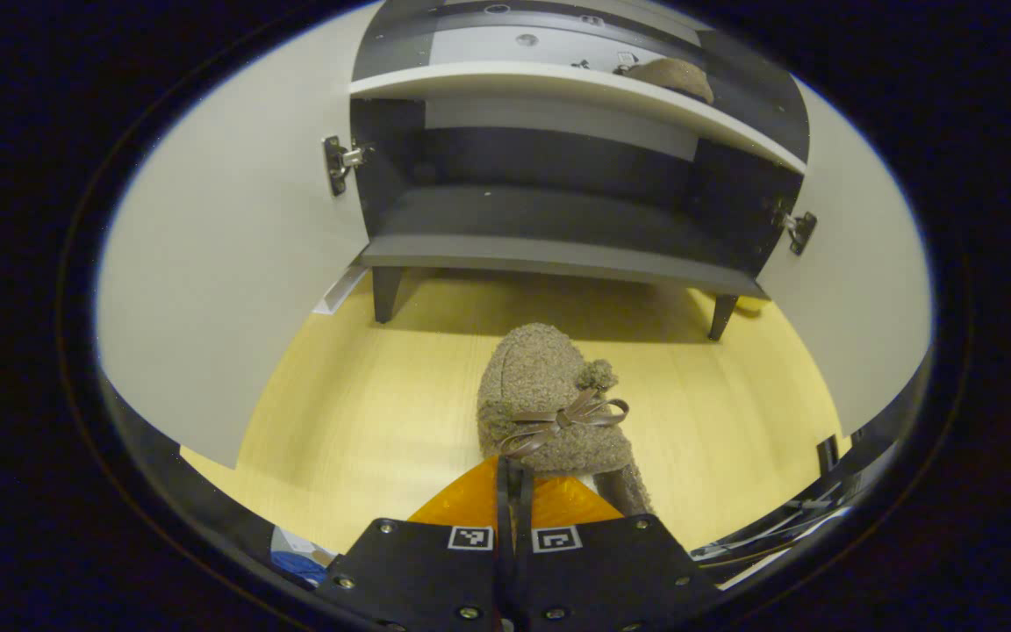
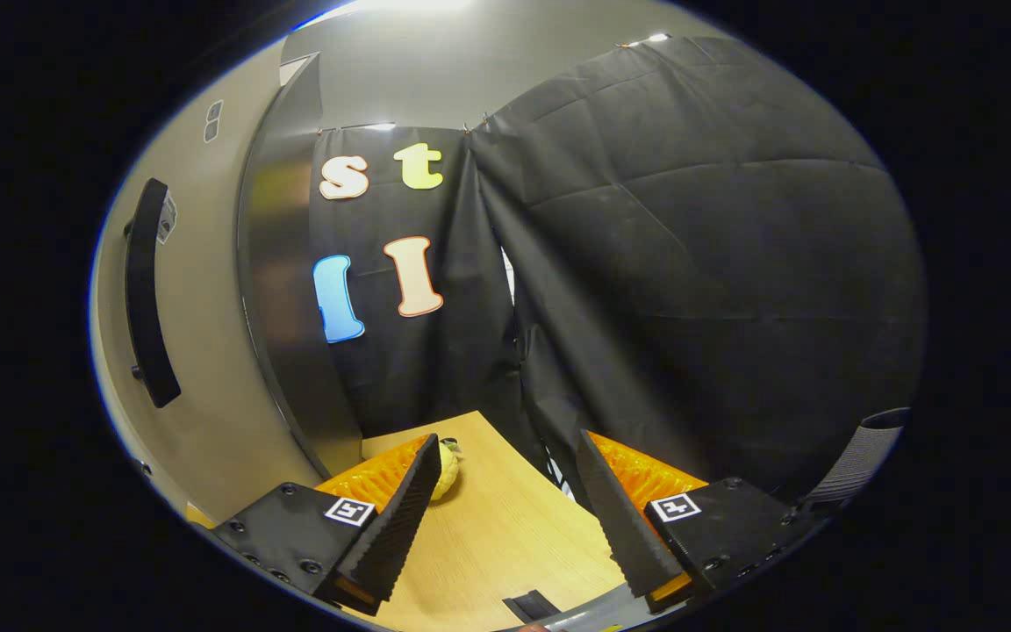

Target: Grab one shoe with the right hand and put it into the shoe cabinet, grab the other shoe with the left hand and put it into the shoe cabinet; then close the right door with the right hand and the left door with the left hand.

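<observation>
Now carrying the second shoe (image 1: pixel 549 404) toward the shoe cabinet (image 1: pixel 558 254): left tool (image 1: pixel 514 491) pinched tight on its heel edge, toe hanging forward above the wooden floor (image 1: pixel 365 395). Aiming for the bare lower shelf (image 1: pixel 549 224), keeping the toe level past the front lip. Looking fuzzy, brown, soft, with a ribbon bow. First shoe (image 1: pixel 672 77) sitting on the upper shelf. Right tool (image 2: pixel 505 509) gaping wide, holding nothing, near the right door (image 2: pixel 190 351).

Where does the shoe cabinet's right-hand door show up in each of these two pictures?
Left gripper view: the right door stands open along the right side, inner face showing, past the slipper.
Right gripper view: probably that same door, at the left, outer face with its black handle.
Shared landmark: the yellow wood floor, low in both.
</observation>
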Tool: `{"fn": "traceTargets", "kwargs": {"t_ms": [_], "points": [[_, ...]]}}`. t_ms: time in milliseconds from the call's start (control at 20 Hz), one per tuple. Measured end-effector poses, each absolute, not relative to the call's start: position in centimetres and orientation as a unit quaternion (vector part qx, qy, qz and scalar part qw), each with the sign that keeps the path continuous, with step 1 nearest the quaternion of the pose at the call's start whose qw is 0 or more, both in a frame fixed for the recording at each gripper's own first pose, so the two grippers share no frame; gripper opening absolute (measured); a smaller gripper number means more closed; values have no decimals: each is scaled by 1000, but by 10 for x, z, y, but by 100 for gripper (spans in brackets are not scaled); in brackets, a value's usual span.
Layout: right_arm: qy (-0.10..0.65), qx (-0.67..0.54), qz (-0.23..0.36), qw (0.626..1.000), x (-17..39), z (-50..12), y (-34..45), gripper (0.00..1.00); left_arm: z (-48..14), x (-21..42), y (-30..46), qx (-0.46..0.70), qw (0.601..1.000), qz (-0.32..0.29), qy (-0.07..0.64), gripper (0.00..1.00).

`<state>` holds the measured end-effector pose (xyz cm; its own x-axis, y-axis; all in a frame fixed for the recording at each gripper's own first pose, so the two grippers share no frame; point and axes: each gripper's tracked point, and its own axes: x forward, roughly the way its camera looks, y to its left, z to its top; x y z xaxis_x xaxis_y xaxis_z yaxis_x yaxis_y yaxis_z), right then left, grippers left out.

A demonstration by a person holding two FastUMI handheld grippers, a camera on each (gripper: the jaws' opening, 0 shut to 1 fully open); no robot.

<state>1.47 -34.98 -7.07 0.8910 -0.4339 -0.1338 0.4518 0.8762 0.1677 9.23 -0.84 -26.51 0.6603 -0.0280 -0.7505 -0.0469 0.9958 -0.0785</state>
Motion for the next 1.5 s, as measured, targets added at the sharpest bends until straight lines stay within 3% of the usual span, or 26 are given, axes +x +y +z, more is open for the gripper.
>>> {"fn": "traceTargets", "kwargs": {"t_ms": [200, 900, 1500], "points": [[37, 92, -216, 971, 28, -65, -350, 98, -263, 92, -11, -51, 921, 20, 386, 1], [54, 109, -211, 970, 34, -82, -341, 98, -211, 102, 13, -76, 959, -38, 272, 1], [53, 113, -231, 965, 20, -72, -358, 98, -101, 106, 27, -50, 984, -19, 171, 1]]}}
